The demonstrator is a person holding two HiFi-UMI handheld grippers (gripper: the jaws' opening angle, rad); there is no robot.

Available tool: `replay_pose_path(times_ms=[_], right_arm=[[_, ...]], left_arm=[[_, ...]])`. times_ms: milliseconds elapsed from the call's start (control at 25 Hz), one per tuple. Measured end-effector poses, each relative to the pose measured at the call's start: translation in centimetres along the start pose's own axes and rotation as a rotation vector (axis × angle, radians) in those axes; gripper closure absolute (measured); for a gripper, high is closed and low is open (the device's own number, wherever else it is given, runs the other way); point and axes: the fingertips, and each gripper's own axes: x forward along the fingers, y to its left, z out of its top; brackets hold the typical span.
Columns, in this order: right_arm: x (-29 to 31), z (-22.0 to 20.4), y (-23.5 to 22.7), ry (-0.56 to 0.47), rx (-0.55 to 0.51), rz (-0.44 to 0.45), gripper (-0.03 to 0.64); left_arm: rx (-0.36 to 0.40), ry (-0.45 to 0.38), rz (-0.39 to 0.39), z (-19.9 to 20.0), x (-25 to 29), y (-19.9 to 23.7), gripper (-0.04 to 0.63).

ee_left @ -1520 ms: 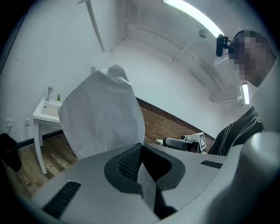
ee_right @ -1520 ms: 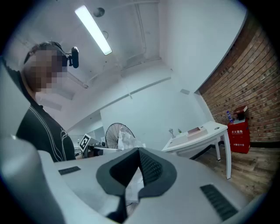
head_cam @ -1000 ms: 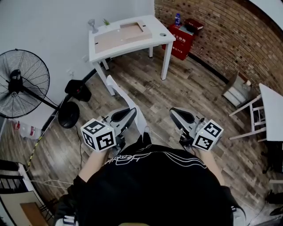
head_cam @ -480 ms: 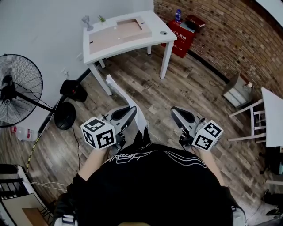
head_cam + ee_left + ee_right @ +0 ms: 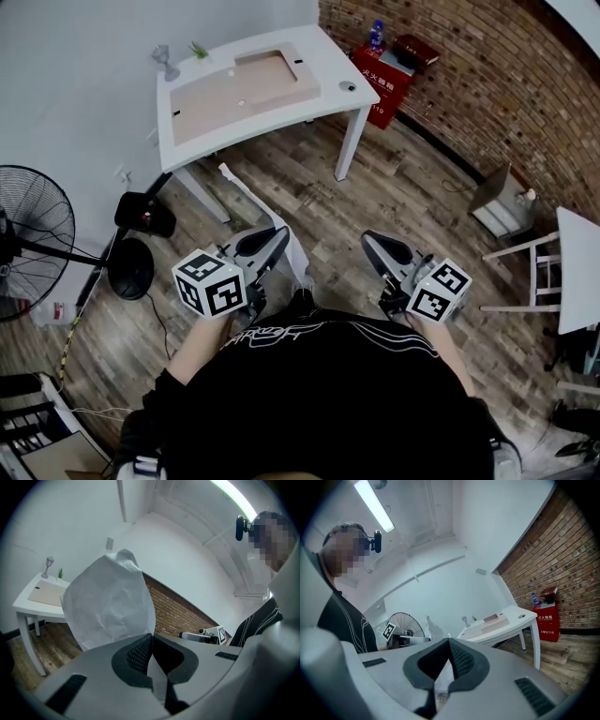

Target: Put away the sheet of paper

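A crumpled white sheet of paper [image 5: 258, 202] stands up from my left gripper [image 5: 279, 234], which is shut on its lower edge. In the left gripper view the paper [image 5: 110, 604] rises above the closed jaws of the left gripper [image 5: 151, 637] and hides part of the room. My right gripper [image 5: 367, 236] is held level beside it, shut, with nothing in it; in its own view the right gripper [image 5: 449, 641] shows its jaws meeting at the tips. Ahead stands a white table [image 5: 328, 75] carrying a flat tan tray [image 5: 239, 89].
A standing fan [image 5: 33, 225] and black round bases [image 5: 131, 267] are on the floor at the left. A red cabinet [image 5: 384, 70] stands by the brick wall. A white stand [image 5: 534, 253] and a grey box [image 5: 497, 202] are at the right. Wooden floor lies between me and the table.
The table has slid left and grown larger in the head view, and the fan has moved toward the left edge. Both grippers stay the same, the paper still held.
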Motion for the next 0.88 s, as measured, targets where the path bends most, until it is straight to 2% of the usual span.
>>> replay_pose_path(times_ms=[400, 640, 880], right_arm=[[9.9, 3.9, -5.9, 0.064, -0.013, 0.012, 0.615], [13.7, 5.4, -7.6, 0.058, -0.033, 0.042, 0.615], [15.6, 6.5, -9.5, 0.05, -0.022, 0.069, 0.615]], left_arm=[[-0.04, -0.048, 0.019, 6.7, 3.7, 10.2, 0.563], [0.008, -0.075, 0.051, 9.7, 4.6, 14.2, 0.563], [0.018, -0.096, 0.102, 12.0, 5.0, 16.8, 0.563]])
